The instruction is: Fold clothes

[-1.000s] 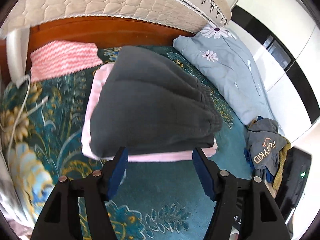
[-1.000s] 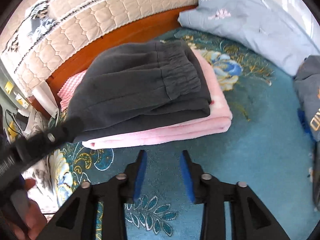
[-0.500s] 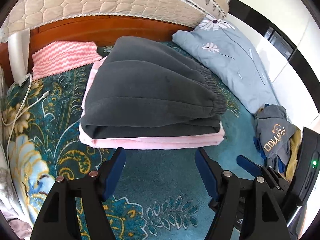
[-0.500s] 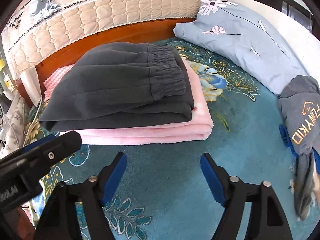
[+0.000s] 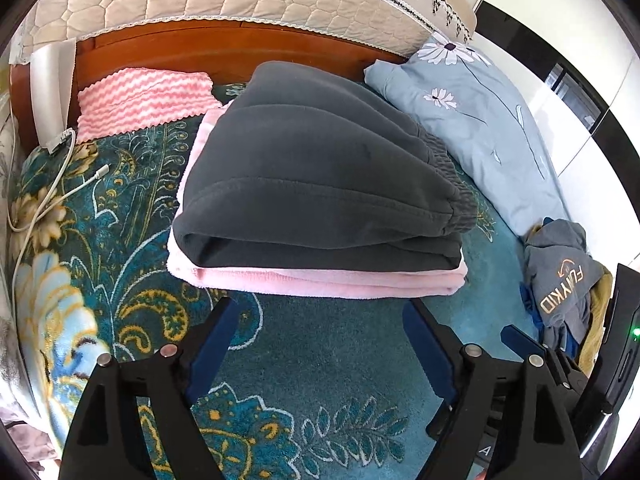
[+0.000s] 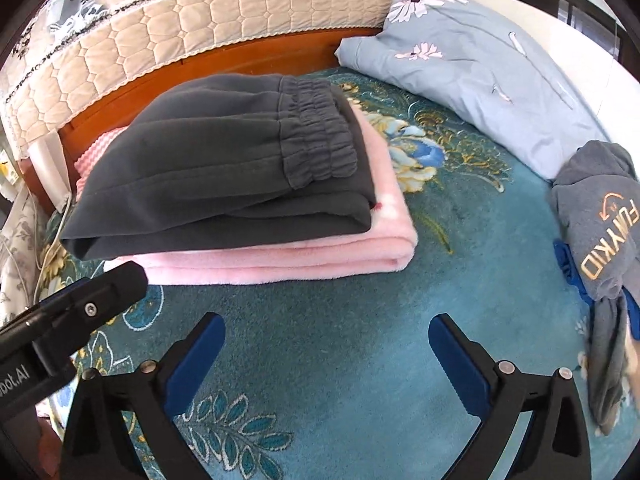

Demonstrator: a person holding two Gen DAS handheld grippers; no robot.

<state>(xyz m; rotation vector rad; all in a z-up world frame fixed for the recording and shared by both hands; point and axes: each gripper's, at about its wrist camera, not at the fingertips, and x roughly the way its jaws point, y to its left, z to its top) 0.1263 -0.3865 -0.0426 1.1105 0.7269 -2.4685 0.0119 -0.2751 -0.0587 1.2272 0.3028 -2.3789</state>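
Observation:
Folded dark grey trousers lie on top of a folded pink garment on the teal patterned bedspread. My left gripper stands open just in front of the stack, with nothing between its blue pads. My right gripper is open too, a little back from the stack's front edge and empty. A crumpled grey sweatshirt with orange lettering lies unfolded to the right.
A light blue floral pillow lies behind the stack at the right. A pink zigzag towel rests against the wooden headboard. A white charger cable trails at the left. The other gripper's body shows at the left edge.
Both grippers have pulled back from the stack. The right gripper, nearly shut a second ago, has opened wide. The trousers now lie flat on the pink garment.

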